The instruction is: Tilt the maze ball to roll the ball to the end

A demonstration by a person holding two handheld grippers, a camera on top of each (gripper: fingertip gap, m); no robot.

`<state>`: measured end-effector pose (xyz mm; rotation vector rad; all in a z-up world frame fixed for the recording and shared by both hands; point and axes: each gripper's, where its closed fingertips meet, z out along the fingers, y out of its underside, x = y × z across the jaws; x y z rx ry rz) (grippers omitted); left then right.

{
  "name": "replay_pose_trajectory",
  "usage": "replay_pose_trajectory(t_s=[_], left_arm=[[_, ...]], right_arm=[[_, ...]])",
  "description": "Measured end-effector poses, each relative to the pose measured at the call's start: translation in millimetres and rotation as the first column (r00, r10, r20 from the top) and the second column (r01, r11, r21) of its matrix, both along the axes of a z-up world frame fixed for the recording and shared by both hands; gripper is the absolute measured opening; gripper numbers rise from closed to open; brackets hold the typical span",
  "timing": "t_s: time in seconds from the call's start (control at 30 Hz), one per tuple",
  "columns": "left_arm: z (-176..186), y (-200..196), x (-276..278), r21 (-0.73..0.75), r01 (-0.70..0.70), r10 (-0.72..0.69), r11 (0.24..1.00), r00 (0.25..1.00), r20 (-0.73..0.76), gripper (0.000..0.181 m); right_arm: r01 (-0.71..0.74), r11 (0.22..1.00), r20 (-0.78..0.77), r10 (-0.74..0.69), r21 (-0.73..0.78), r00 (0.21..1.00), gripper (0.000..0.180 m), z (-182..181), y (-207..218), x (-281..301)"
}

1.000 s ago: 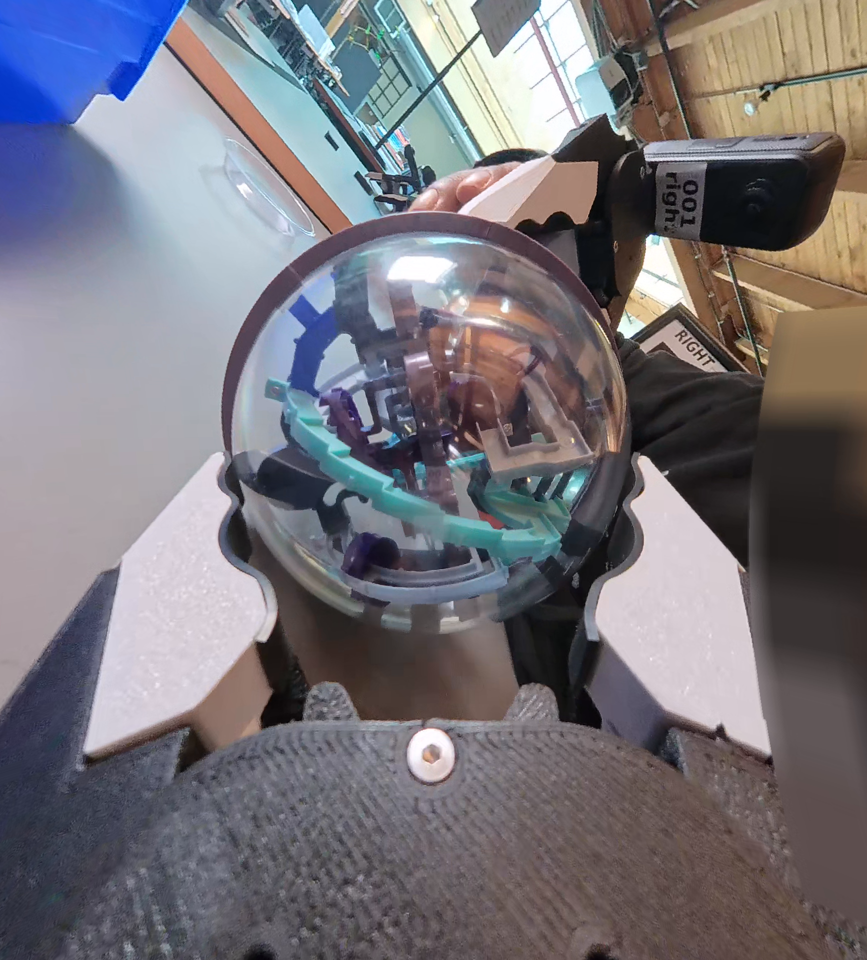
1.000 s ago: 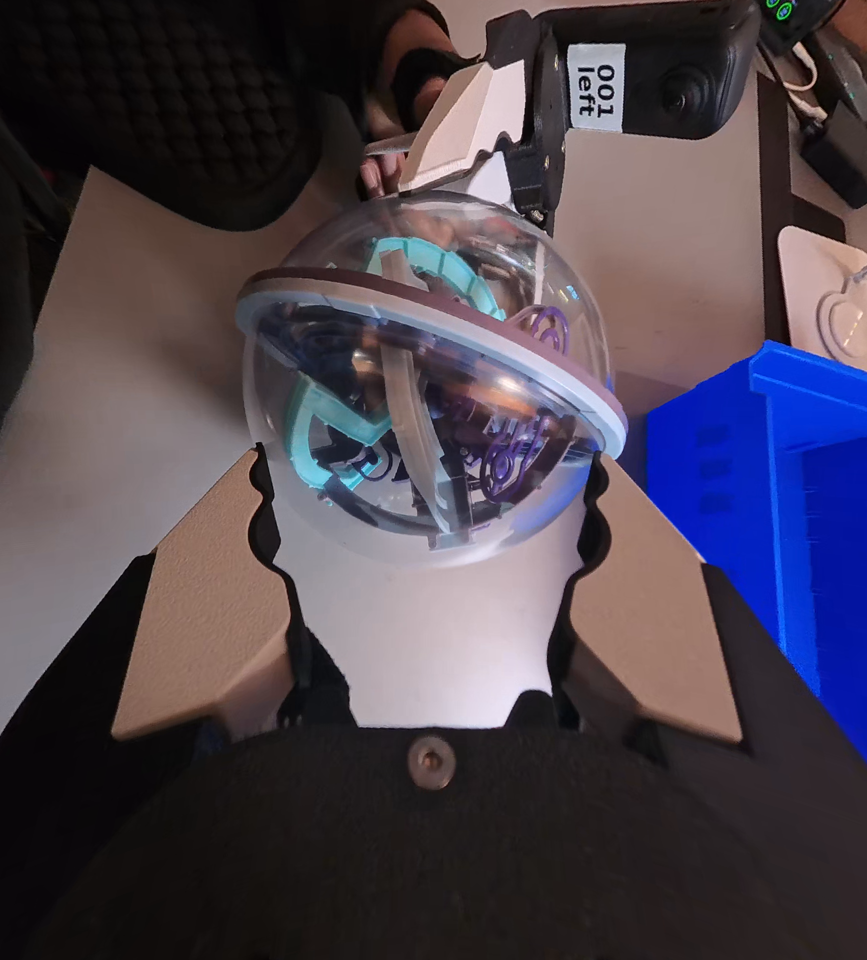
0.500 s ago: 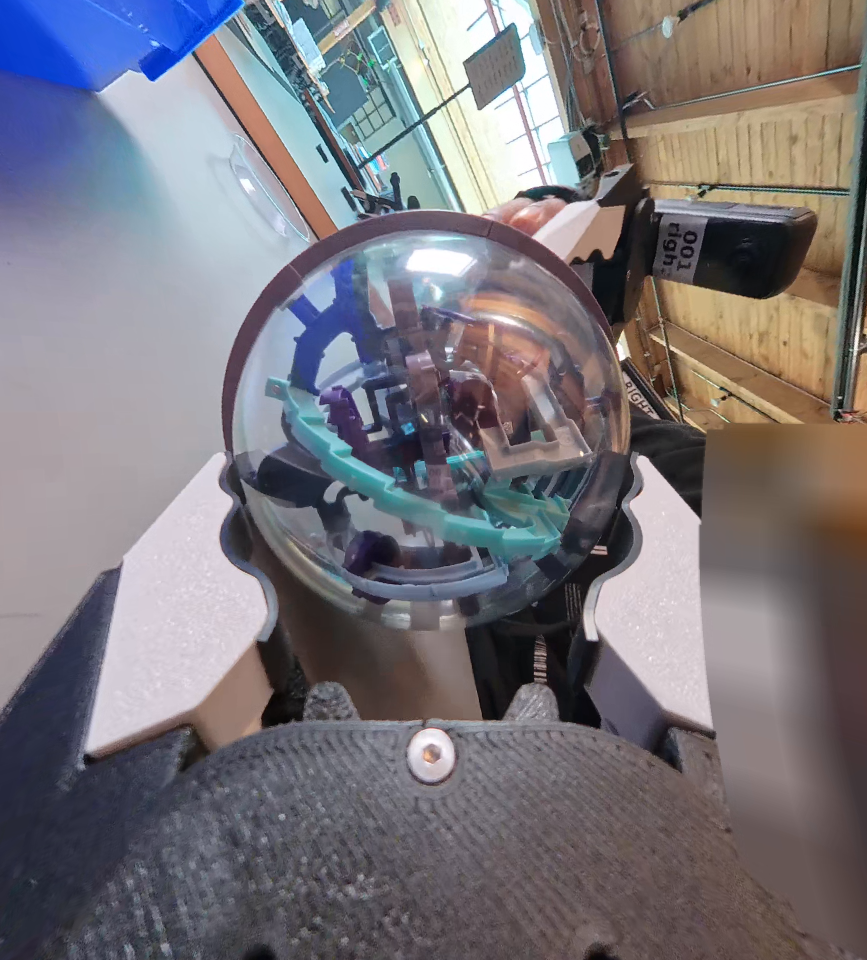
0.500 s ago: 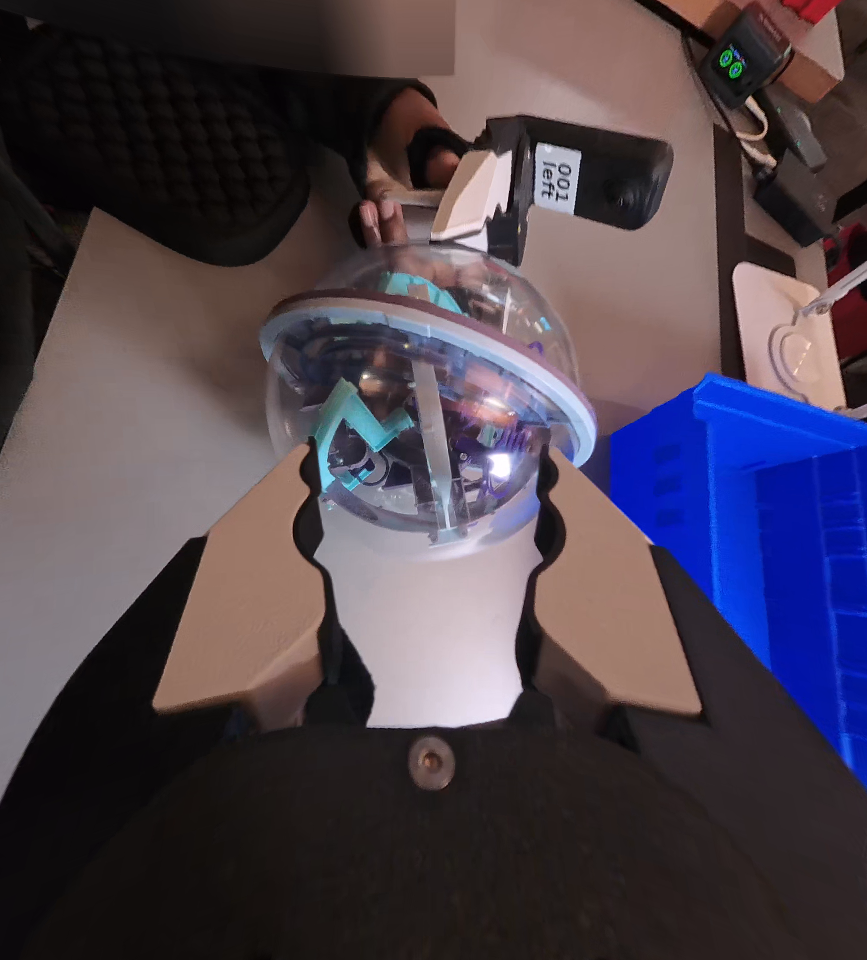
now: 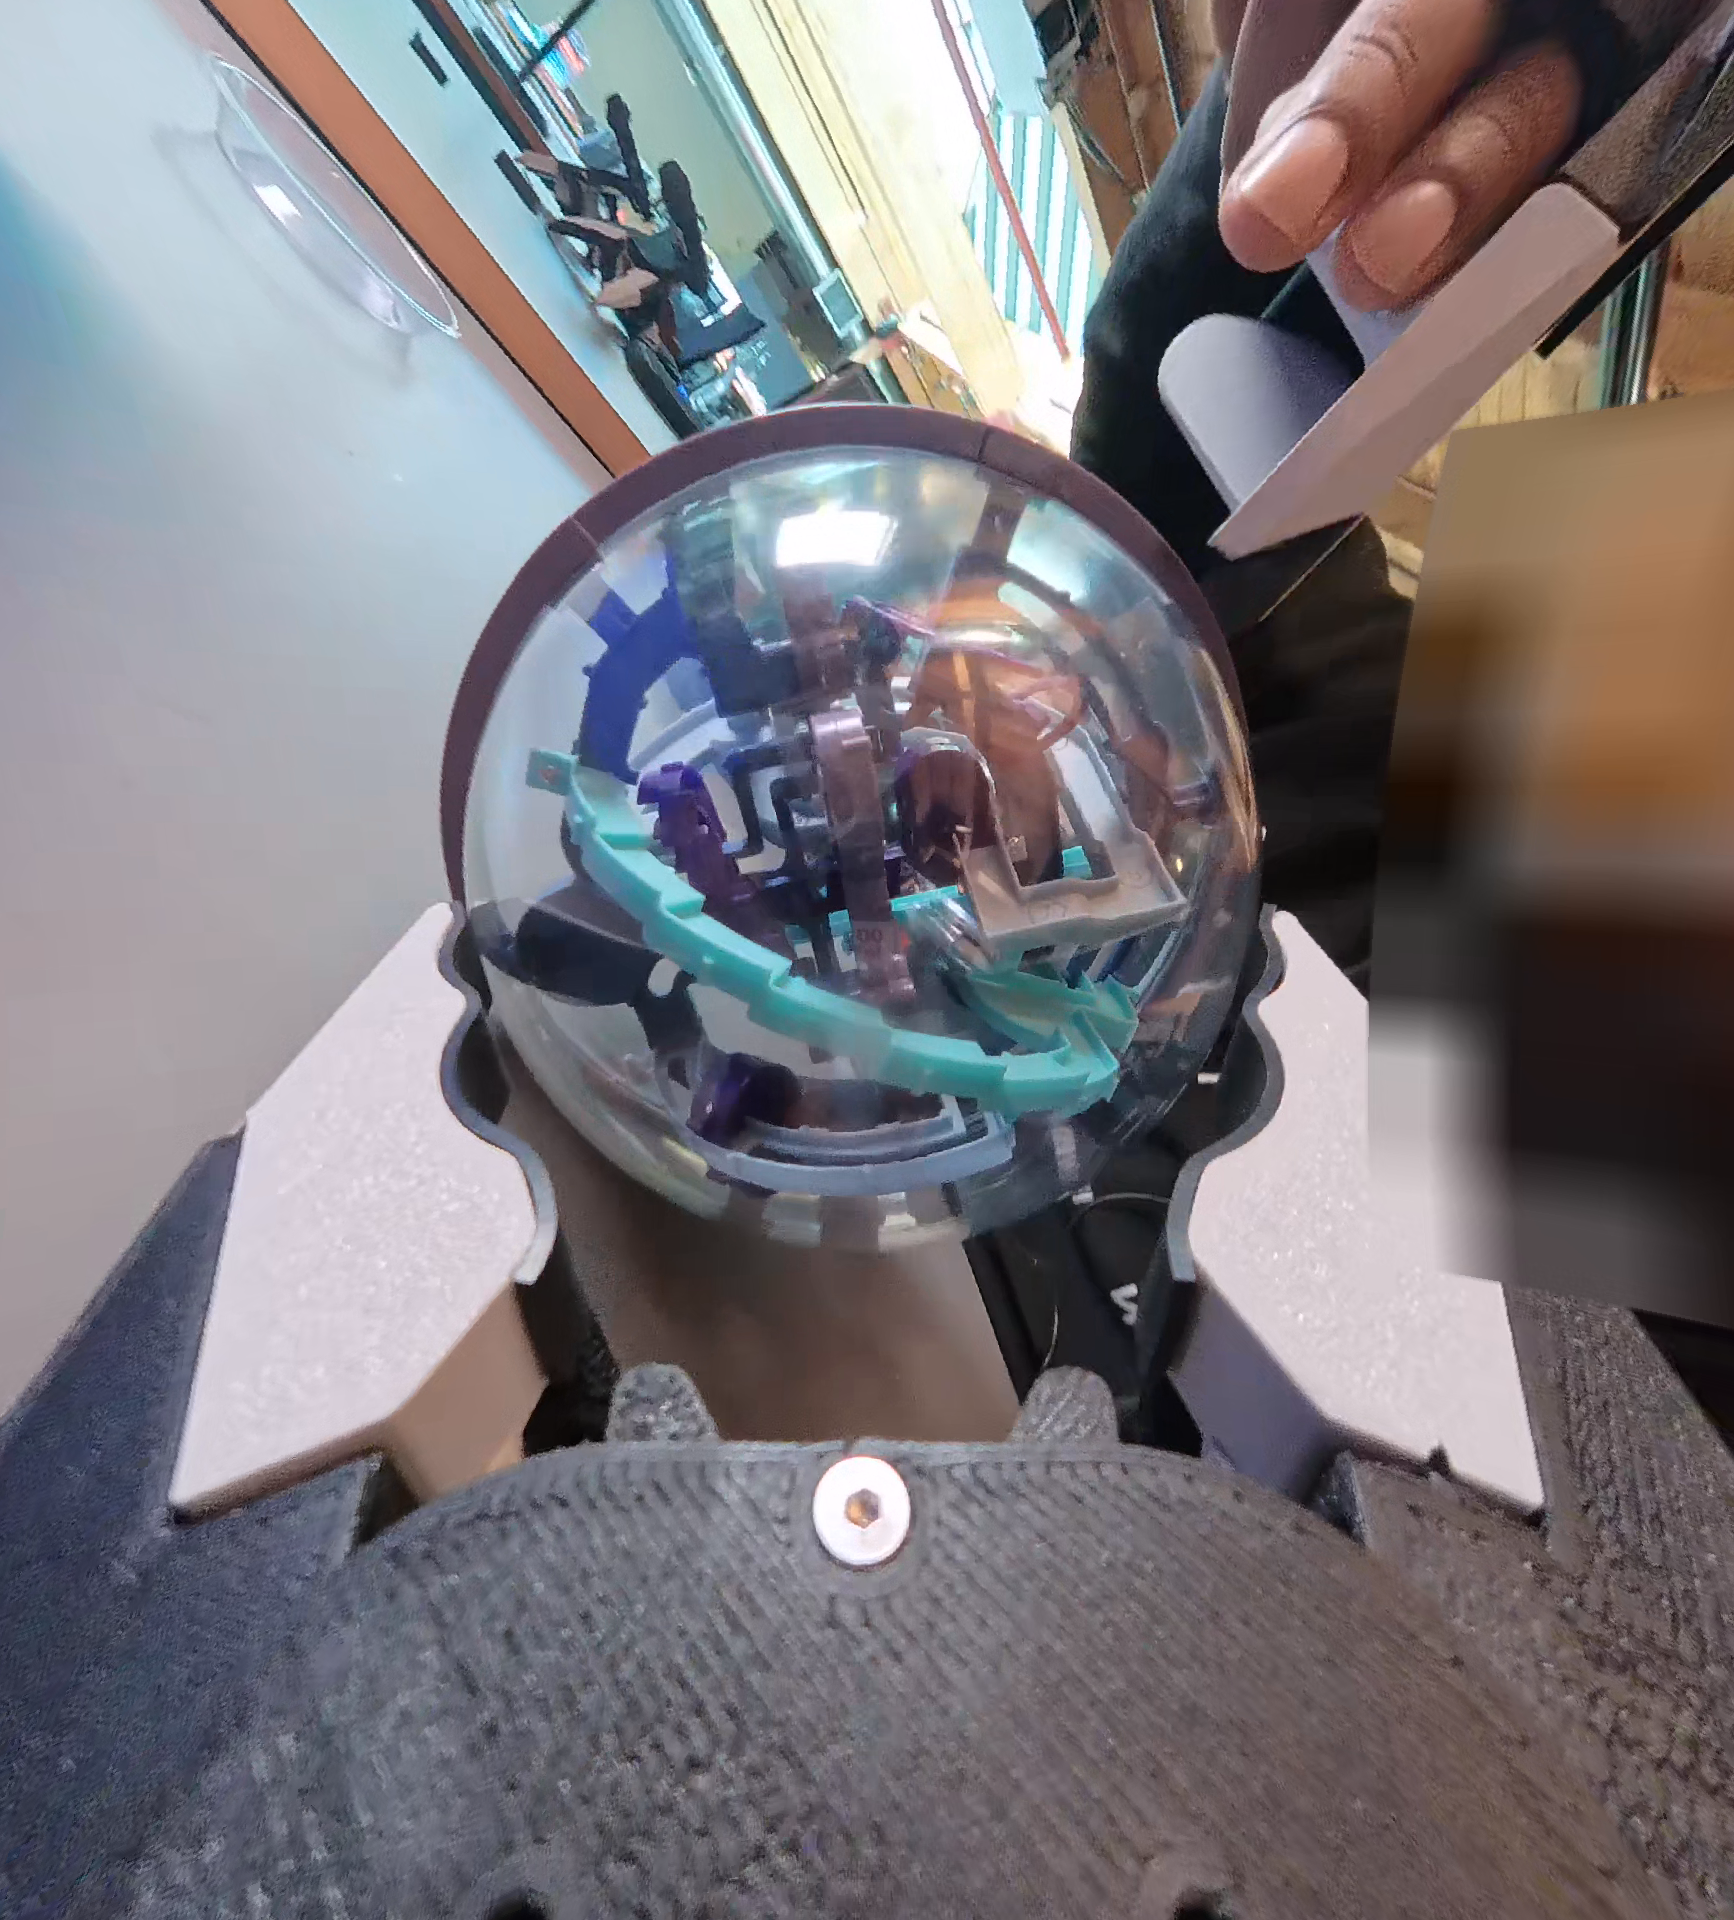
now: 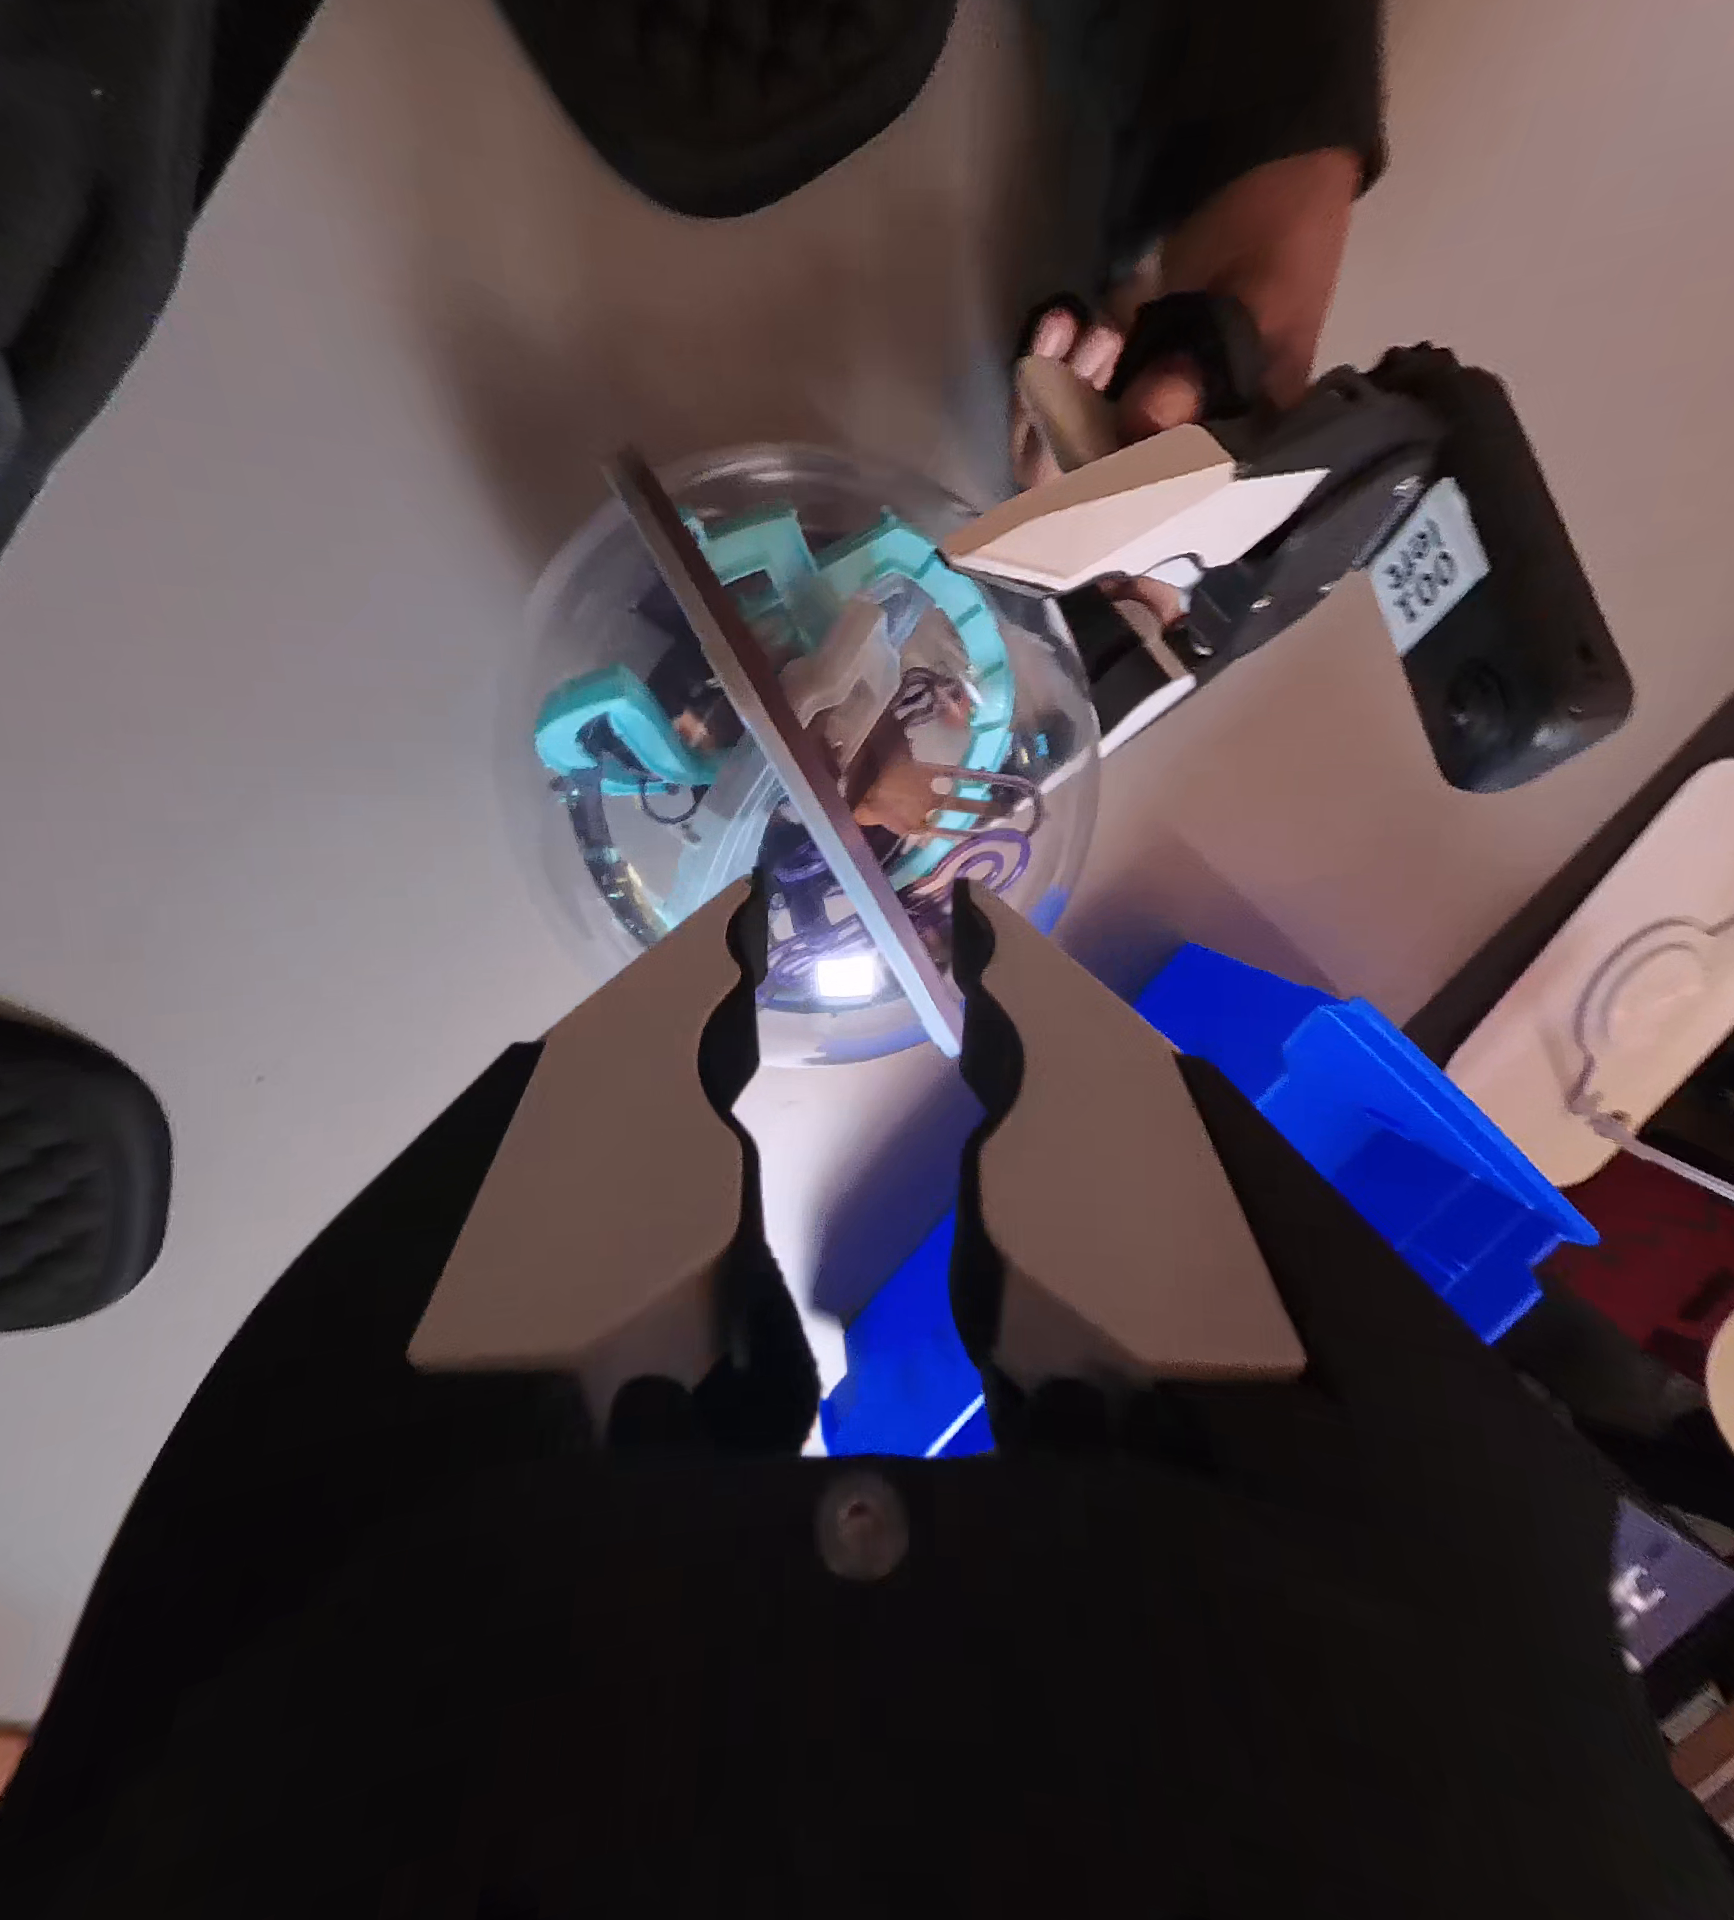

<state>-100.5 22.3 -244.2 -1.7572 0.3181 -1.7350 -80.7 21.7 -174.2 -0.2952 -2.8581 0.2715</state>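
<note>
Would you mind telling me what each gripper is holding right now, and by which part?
The left gripper clamps the maze ball across its clear lower half. The right gripper holds nothing.

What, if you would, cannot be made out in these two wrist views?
- Little ball inside the maze ball: both views, lost among tracks and glare.
- Whether the right tool touches the maze ball: right wrist view, they merely overlap.
- Contents of the blue bin: right wrist view, the tool covers them.
</note>
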Motion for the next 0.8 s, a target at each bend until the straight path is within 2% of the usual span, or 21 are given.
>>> replay_pose_trajectory(t_s=[0.03,0.13,0.2,0.27,0.33,0.53,0.6,0.7,0.8], left_arm=[[-0.2,-1.3,-0.3,0.013,0.018,-0.018,1.000,1.000,0.000,0.139],[-1.0,-3.4,-3.4,0.032,0.069,-0.069,0.997,0.998,0.010,0.139],[-1.6,-5.2,-4.9,0.046,0.107,-0.107,0.993,0.994,0.008,0.139],[-1.9,-5.8,-5.3,0.055,0.147,-0.147,0.988,0.989,-0.002,0.139],[-1.2,-5.8,-3.8,0.068,0.186,-0.186,0.980,0.983,-0.008,0.139],[1.4,0.3,-1.3,0.062,0.246,-0.247,0.967,0.969,0.021,0.138],[6.5,8.1,-7.5,0.068,0.193,-0.197,0.979,0.979,0.056,0.129],[7.5,20.9,-29.8,0.078,0.040,-0.043,0.996,0.998,0.045,0.121],[13.8,7.5,-49.6,0.123,-0.045,0.043,0.991,0.999,0.022,0.116]], right_arm=[[-0.002,1.000,0.035,0.002,0.009,0.999,0.034,-1.2,-1.5,0.7],[-0.002,1.000,0.123,0.000,0.015,0.992,0.040,-5.1,-10.6,1.5],[-0.002,0.999,0.148,-0.005,0.045,0.989,0.037,-4.7,-12.1,-1.2],[0.006,0.998,0.176,-0.017,0.063,0.984,0.030,-4.0,-13.7,-3.0],[0.016,0.997,0.188,-0.029,0.072,0.982,0.010,-2.3,-15.5,-4.9],[0.017,0.991,0.196,-0.043,0.131,0.980,0.007,-2.5,-13.3,0.5],[0.028,0.990,0.197,-0.055,0.141,0.979,0.006,-2.7,-13.4,3.3],[0.063,0.989,0.205,-0.090,0.133,0.975,0.005,-2.6,-14.7,2.9],[0.055,0.989,0.192,-0.081,0.138,0.978,0.006,-2.1,-12.3,-2.1]])
